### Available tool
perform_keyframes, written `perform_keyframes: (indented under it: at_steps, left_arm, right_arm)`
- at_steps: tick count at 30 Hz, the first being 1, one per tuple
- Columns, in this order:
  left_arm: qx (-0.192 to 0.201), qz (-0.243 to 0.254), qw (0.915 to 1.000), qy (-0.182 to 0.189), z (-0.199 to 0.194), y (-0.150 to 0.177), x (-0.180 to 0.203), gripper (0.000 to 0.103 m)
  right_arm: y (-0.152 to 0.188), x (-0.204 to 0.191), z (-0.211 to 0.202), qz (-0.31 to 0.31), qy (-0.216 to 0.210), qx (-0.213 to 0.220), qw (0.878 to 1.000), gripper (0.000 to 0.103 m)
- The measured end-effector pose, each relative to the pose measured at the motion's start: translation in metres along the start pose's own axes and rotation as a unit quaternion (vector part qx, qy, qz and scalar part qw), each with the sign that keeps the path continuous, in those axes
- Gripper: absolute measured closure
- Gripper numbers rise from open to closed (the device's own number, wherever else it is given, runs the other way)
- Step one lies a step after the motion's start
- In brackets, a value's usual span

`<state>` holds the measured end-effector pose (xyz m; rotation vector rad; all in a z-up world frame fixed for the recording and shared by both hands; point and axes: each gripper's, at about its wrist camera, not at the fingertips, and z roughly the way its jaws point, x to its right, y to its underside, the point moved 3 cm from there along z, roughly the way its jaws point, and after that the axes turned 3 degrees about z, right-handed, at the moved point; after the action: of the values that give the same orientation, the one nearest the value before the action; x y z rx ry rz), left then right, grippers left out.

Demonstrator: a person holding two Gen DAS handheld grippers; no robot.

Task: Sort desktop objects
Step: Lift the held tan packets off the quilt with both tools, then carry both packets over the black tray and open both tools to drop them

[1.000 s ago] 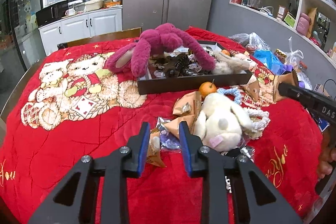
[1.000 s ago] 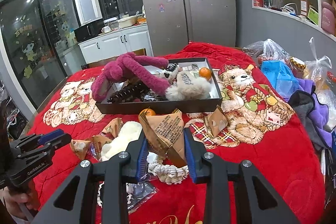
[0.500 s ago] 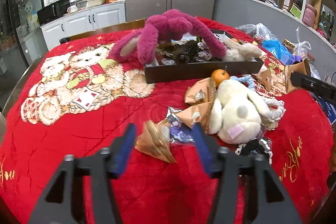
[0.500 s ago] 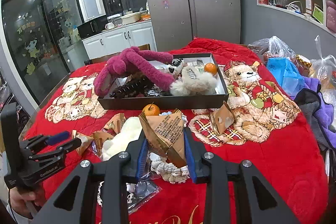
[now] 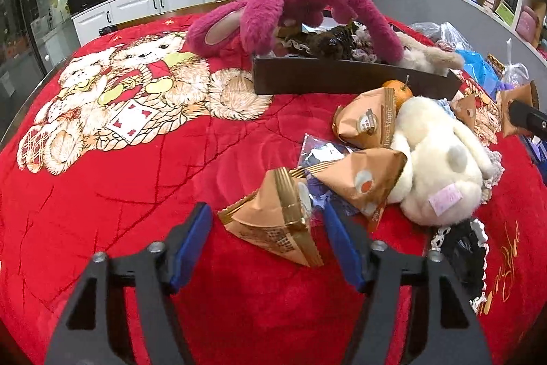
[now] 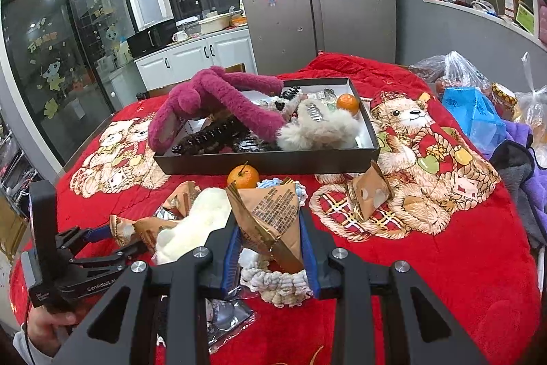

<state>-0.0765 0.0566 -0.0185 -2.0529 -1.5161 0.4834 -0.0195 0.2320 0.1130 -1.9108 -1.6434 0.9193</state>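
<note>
My left gripper point(image 5: 268, 248) is open, its blue pads either side of a tan triangular snack packet point(image 5: 277, 221) that lies on the red blanket point(image 5: 136, 166). My right gripper point(image 6: 270, 248) is shut on another tan snack packet point(image 6: 273, 218) and holds it above a crocheted piece point(image 6: 277, 283). The dark box point(image 6: 273, 159) behind holds a magenta plush point(image 6: 218, 101), a beige fluffy toy point(image 6: 318, 129) and an orange point(image 6: 348, 103). The left gripper also shows in the right wrist view point(image 6: 112, 242).
A white plush point(image 5: 441, 173), two more packets point(image 5: 369, 125), an orange point(image 6: 243, 177) and a clear wrapper point(image 5: 321, 156) lie in front of the box. Another packet point(image 6: 369, 194) lies right. Plastic bags point(image 6: 475, 112) and dark cloth point(image 6: 512, 166) crowd the right edge.
My left gripper has opened wide and moved forward so the near packet sits between its pads. My right gripper still holds its packet, almost unmoved.
</note>
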Motion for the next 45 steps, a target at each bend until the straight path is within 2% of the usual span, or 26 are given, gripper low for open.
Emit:
perform_keyframes:
  at_steps: [6,15,24,29,36,45]
  left_arm:
    - [0.009,-0.009,0.9999,-0.001,-0.008,0.000,-0.004,0.061]
    - [0.048,-0.001,0.9988,0.003,-0.045,-0.016,0.004,0.061]
    - [0.061,0.000,0.9978,0.023,-0.067,-0.034,0.020,0.061]
    - [0.067,0.011,0.9970,0.036,-0.072,-0.057,0.031,0.061]
    - [0.068,0.024,0.9964,0.044,-0.059,-0.100,0.046,0.061]
    - [0.040,0.042,0.9978,0.030,-0.002,-0.146,0.068,0.061]
  right_arm:
    - [0.001,-0.002,0.002,-0.003,0.001,-0.005,1.000,0.071]
    - [-0.003,-0.009,-0.015,-0.006,0.001,0.011,1.000,0.071]
    - [-0.008,-0.016,-0.025,0.009,-0.003,0.031,0.999,0.071]
    - [-0.018,-0.022,-0.020,0.004,0.001,0.029,1.000,0.071]
    - [-0.043,-0.040,-0.007,-0.019,-0.006,0.017,1.000,0.071]
    - [-0.085,-0.039,0.035,-0.025,0.012,0.001,1.000,0.071]
